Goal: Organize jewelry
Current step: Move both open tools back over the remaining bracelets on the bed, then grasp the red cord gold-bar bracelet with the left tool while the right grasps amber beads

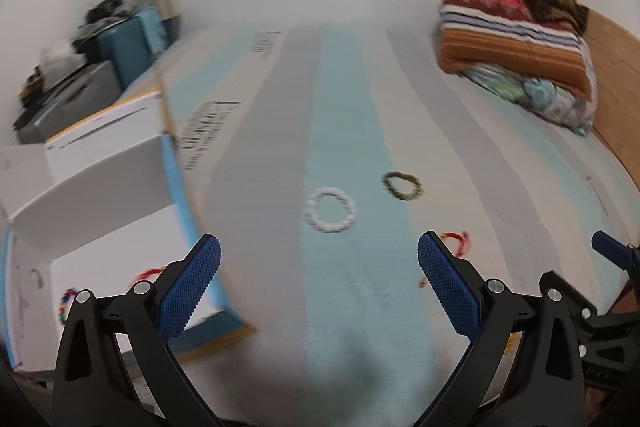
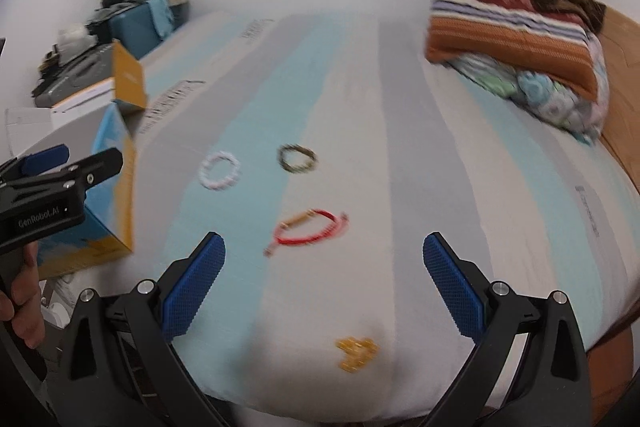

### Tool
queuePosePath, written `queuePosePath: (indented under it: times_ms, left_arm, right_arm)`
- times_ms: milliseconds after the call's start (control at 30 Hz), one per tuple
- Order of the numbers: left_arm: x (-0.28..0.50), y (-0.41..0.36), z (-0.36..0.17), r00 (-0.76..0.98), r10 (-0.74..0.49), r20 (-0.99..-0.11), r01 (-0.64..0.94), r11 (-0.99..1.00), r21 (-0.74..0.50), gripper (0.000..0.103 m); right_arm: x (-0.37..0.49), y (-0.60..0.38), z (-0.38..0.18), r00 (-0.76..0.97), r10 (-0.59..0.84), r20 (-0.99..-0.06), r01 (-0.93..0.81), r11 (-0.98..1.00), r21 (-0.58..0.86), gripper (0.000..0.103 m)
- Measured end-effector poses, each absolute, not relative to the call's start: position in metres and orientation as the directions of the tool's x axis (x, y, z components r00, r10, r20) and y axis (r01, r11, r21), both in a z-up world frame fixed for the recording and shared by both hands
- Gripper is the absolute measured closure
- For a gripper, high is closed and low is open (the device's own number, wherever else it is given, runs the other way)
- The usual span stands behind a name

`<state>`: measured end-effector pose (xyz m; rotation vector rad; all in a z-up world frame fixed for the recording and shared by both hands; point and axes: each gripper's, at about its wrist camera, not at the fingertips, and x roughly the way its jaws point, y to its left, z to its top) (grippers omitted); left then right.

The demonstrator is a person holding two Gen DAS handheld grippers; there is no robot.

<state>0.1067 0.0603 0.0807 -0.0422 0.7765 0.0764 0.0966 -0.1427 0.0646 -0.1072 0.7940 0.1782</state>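
Observation:
On the striped bed lie a white bead bracelet (image 1: 330,209) (image 2: 220,170), a dark olive bead bracelet (image 1: 402,186) (image 2: 297,157), a red cord bracelet (image 2: 310,229) (image 1: 457,242) and a gold piece (image 2: 356,352) near the front edge. My left gripper (image 1: 319,285) is open and empty, just short of the white bracelet. My right gripper (image 2: 324,285) is open and empty, between the red bracelet and the gold piece. An open cardboard box (image 1: 120,227) (image 2: 116,187) at the left holds a colourful bead bracelet (image 1: 66,305) and a red cord (image 1: 150,273).
Folded blankets and a pillow (image 2: 516,39) are stacked at the far right of the bed. Suitcases and clutter (image 1: 100,59) stand against the left wall. The left gripper (image 2: 44,179) shows in the right wrist view, next to the box.

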Motion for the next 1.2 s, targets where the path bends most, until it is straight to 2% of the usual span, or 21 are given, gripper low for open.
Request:
queuePosePath:
  times_ms: [467, 933, 1200]
  left_arm:
    - [0.171, -0.007, 0.003, 0.624, -0.039, -0.781, 0.03, 0.999, -0.026, 0.006]
    - [0.204, -0.034, -0.047, 0.561, -0.066, -0.825, 0.083, 0.996, -0.023, 0.007]
    - [0.216, -0.038, -0.065, 0.537, -0.067, -0.841, 0.095, 0.995, -0.019, 0.015]
  right_arm:
    - [0.096, -0.189, -0.014, 0.597, 0.048, -0.8, -0.131, 0.991, -0.038, 0.008]
    - [0.102, -0.195, -0.059, 0.513, 0.057, -0.856, -0.134, 0.991, -0.015, 0.008]
    - [0.103, -0.188, -0.07, 0.491, 0.067, -0.868, -0.173, 0.985, -0.022, 0.01]
